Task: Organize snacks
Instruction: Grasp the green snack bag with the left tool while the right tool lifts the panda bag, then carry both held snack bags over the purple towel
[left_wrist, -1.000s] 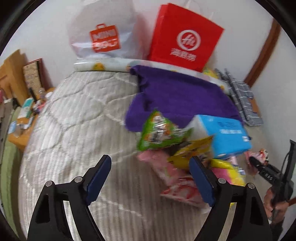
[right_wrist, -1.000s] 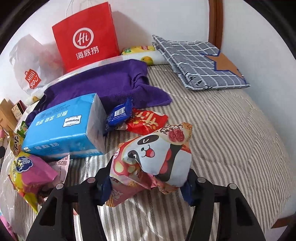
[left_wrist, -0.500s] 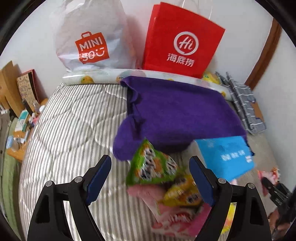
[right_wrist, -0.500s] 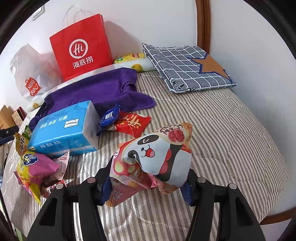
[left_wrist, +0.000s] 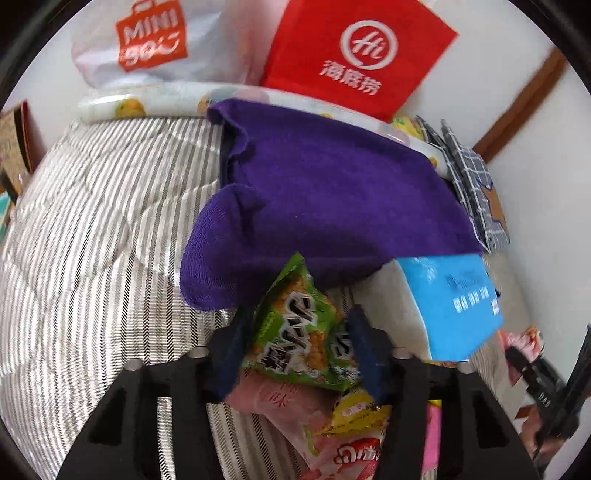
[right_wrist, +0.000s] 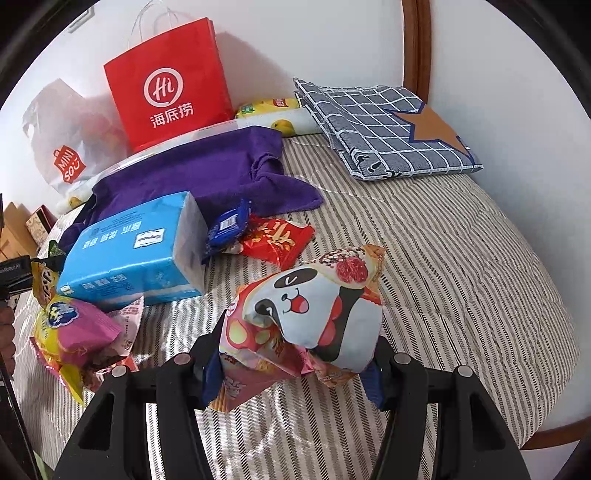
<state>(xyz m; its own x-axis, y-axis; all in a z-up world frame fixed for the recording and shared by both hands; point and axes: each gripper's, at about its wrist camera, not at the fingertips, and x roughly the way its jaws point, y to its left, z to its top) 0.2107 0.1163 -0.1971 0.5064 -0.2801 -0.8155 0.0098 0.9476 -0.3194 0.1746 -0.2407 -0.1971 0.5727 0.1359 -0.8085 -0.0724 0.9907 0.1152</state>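
**Inspector:** Striped bedding covers the bed (right_wrist: 424, 240), with a red paper bag (right_wrist: 170, 81) and a white plastic bag (left_wrist: 166, 40) standing against the wall at its far edge. A purple towel (left_wrist: 332, 192) lies in front of them.

**Assistant:** Where are the snacks?

**Inspector:** Heaped on the bed beside a blue tissue pack (right_wrist: 136, 251). The left gripper (left_wrist: 299, 347) has just been closing, and a green snack packet (left_wrist: 299, 332) sits between its jaws, on top of a pink packet (left_wrist: 291, 410) and a yellow one (left_wrist: 354, 410). The pads appear to meet the packet's sides, though blur leaves the firmness of that hold unclear.

**Assistant:** And the other side?

**Inspector:** The right gripper (right_wrist: 295, 373) is part-way closed on a panda-print packet (right_wrist: 325, 314), with a pink-and-red packet (right_wrist: 255, 350) squeezed in alongside it; both are carried clear of the bed.

**Assistant:** Risks?

**Inspector:** Three, in my judgement. The green packet is air-filled and slick, so it could squirt out of a loose pinch on lifting. The jaws may snag the pink packet beneath and drag the heap. On the right, two packets share one hold, and the lower one could slide free if tilted.
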